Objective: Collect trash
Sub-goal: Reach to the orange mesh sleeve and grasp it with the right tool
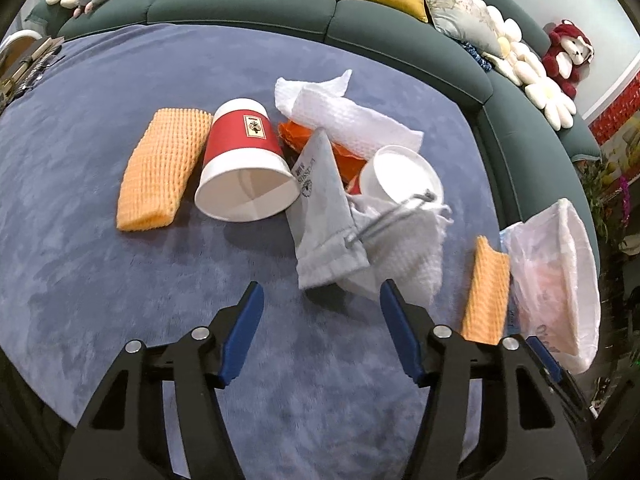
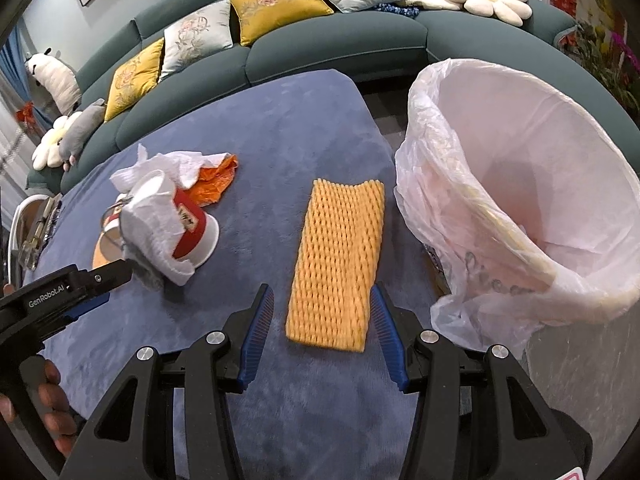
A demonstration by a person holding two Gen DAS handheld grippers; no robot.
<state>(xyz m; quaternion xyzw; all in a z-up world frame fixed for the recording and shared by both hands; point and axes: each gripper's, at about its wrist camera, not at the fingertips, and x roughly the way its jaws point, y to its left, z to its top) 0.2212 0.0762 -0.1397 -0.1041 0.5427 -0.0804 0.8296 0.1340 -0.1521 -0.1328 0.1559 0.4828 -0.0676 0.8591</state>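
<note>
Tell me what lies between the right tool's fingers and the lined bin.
Nothing: bare blue cloth separates the right tool from the lined bin; the orange foam net sits between its fingers, in the right wrist view.

Blue-grey plush over the bench (image 1: 100,272). Orange waffle mesh on the foam sleeve (image 2: 338,264). Red band, white rims, small crest label on the paper cup (image 1: 244,160). White dimpled paper towel (image 1: 352,120). Pale grey pouch (image 1: 324,216), dark lettering. Translucent pinkish-white bin bag (image 2: 520,184). Black gripper (image 2: 322,300), blue ribbed pads. Dark green sofa (image 2: 332,48), yellow and silver floral cushions.
</note>
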